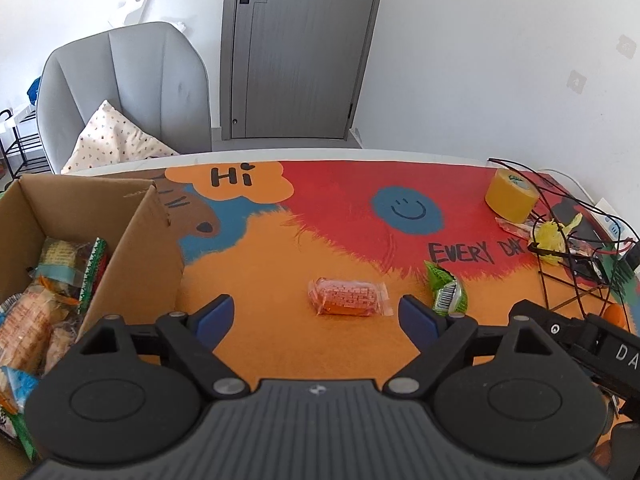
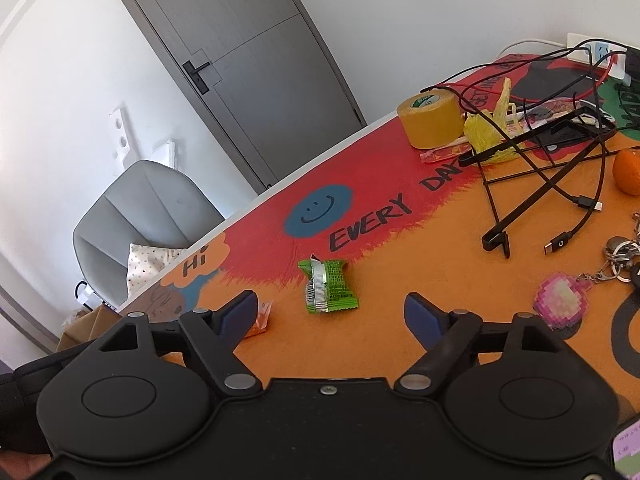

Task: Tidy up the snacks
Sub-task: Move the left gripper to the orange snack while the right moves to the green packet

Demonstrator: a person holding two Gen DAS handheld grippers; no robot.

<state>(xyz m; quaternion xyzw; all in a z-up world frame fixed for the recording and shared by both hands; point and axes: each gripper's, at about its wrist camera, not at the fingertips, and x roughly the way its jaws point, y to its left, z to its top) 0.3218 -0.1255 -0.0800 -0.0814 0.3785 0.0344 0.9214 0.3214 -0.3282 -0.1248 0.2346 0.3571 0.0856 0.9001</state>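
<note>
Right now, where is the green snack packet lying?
The green snack packet lies on the orange part of the mat, centred ahead of the open right gripper. In the left wrist view it is right of the orange snack packet, under the words EVERY DAY.

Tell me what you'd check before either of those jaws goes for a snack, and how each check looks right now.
1. Left gripper open and holding nothing: ok.
2. Right gripper open and holding nothing: ok.
3. Orange snack packet lies free ahead of the left jaws: ok.
4. Green snack packet lies free ahead of the right jaws: ok.
5. Cardboard box open on top: ok.
6. Room left inside the box: cannot tell.
</note>
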